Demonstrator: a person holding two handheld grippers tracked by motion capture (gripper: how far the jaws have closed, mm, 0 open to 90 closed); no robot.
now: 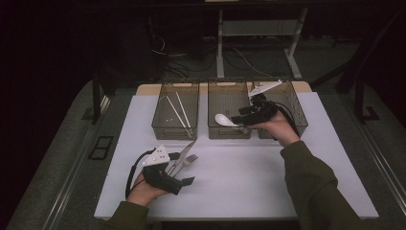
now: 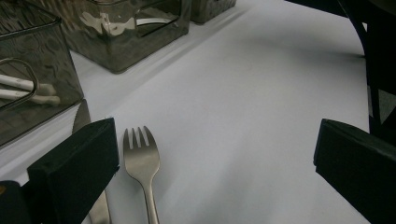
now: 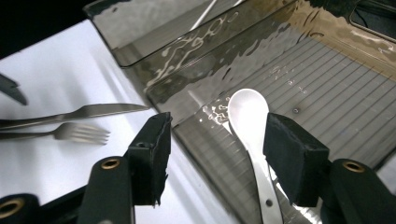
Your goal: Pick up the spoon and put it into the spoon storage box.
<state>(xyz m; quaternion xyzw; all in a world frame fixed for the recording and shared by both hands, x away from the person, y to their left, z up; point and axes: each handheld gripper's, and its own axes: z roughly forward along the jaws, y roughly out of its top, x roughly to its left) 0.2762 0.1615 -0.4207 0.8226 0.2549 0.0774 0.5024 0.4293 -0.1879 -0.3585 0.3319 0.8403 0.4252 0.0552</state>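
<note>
A white spoon (image 1: 222,120) (image 3: 246,109) lies in the middle smoked-plastic bin (image 1: 229,135) (image 3: 327,107), its bowl toward the left wall. My right gripper (image 1: 239,123) (image 3: 215,140) hovers over that bin with its jaws open; the spoon's handle runs under the right pad, untouched. On the white mat in front of the left bin (image 1: 174,136) a metal fork (image 1: 187,160) (image 2: 141,158) and a knife (image 1: 184,151) (image 2: 81,119) lie side by side. My left gripper (image 1: 183,168) (image 2: 217,140) rests by their handles, open and empty, its left jaw over the knife.
White chopsticks (image 1: 179,112) (image 2: 28,91) lie in the left bin. A third bin (image 1: 299,110) stands at the right, behind my right hand. The white mat (image 1: 249,182) covers the table. Desk legs and cables sit in the dark beyond.
</note>
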